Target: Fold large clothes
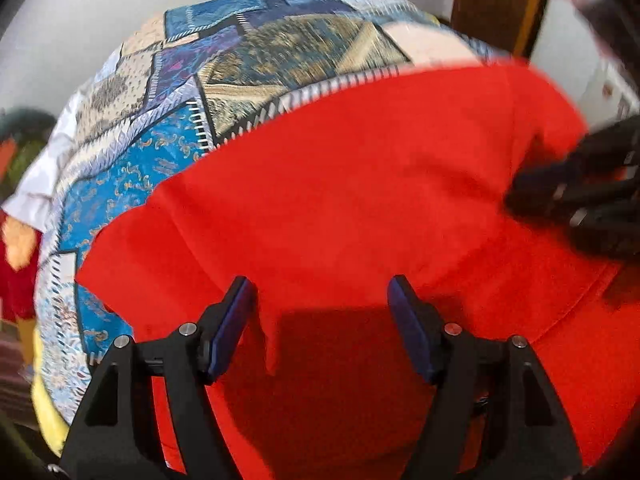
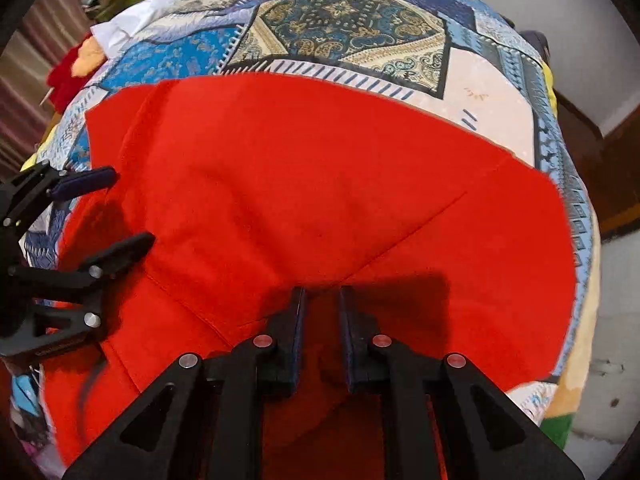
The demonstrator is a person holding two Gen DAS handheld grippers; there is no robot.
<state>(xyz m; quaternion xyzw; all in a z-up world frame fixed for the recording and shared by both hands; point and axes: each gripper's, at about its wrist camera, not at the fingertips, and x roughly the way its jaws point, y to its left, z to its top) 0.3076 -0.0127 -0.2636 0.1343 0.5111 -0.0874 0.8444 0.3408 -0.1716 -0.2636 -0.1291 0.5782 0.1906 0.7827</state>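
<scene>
Red garment partly folded on the patchwork quilt, more folds to come

The red garment [image 2: 312,184] lies spread over the patchwork quilt [image 2: 352,24], with a diagonal folded edge running across its right half, so one fold looks done; judging by its broad spread, further folds remain. The right gripper [image 2: 322,292] has its jaws nearly closed, with a pinch of red cloth between them at the near edge. The left gripper [image 1: 322,284] hangs over the garment's left side, jaws apart, holding nothing.
</scene>
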